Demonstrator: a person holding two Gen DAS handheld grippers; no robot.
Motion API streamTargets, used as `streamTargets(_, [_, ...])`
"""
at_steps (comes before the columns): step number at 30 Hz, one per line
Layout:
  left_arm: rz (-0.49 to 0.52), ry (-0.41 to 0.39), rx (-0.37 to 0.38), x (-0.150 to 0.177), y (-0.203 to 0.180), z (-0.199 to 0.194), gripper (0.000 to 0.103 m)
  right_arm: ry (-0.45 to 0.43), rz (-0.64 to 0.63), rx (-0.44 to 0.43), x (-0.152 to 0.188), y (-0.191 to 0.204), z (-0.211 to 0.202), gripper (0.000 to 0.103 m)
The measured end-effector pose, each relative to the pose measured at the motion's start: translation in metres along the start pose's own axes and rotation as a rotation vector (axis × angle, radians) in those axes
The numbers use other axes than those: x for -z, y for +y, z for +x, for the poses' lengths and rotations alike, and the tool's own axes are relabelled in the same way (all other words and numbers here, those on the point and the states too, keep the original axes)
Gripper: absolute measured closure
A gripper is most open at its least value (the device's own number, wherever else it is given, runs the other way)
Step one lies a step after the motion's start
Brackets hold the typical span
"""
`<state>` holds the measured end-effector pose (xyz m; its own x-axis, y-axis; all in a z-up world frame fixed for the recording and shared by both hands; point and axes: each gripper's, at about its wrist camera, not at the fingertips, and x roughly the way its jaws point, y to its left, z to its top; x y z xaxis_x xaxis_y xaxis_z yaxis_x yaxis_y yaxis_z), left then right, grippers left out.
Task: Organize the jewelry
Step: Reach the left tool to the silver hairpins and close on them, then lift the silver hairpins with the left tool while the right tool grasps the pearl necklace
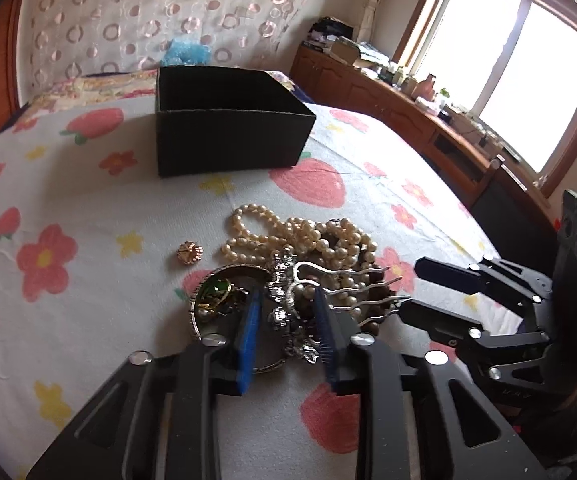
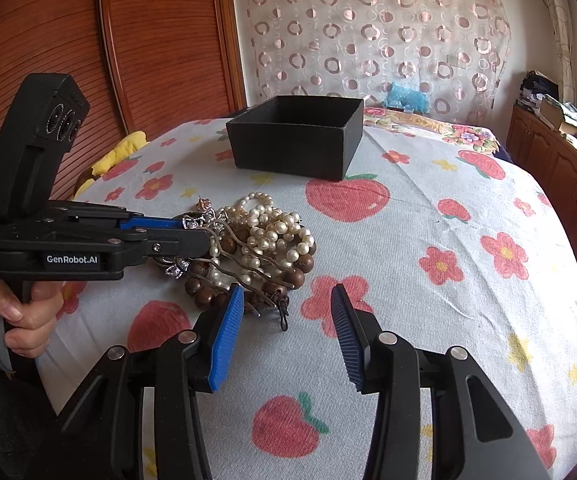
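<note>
The left gripper (image 1: 286,312), black with blue ribbed pads, is seen nearest the lens, its jaws slightly parted astride a silver rhinestone brooch (image 1: 282,300) without visibly pressing it; the brooch lies in a tangled heap of cream pearl strands (image 1: 308,236), brown wooden beads (image 2: 224,244) and a wavy silver hair fork (image 1: 348,280) on the strawberry-print bedsheet (image 1: 88,208). The right gripper (image 2: 288,300) is held with jaws wide apart and empty beside the heap; the open black cardboard box (image 1: 228,120) stands well apart. If the brooch is lifted, snagged neighbours could be dragged along or dropped.

Daylit window (image 1: 520,92) above wooden cabinets (image 1: 388,96); ring-patterned curtain (image 2: 368,32) behind bed (image 2: 448,240).
</note>
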<state>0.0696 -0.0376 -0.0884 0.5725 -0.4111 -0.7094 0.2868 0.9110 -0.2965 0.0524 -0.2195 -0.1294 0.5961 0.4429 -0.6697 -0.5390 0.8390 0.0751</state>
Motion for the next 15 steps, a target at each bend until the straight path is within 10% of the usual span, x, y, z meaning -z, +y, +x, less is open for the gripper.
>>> streamTargets(15, [0.024,-0.210,-0.080,-0.008,-0.010,-0.060,0.095,0.007,0.003,0.001,-0.003,-0.001,-0.001,0.055])
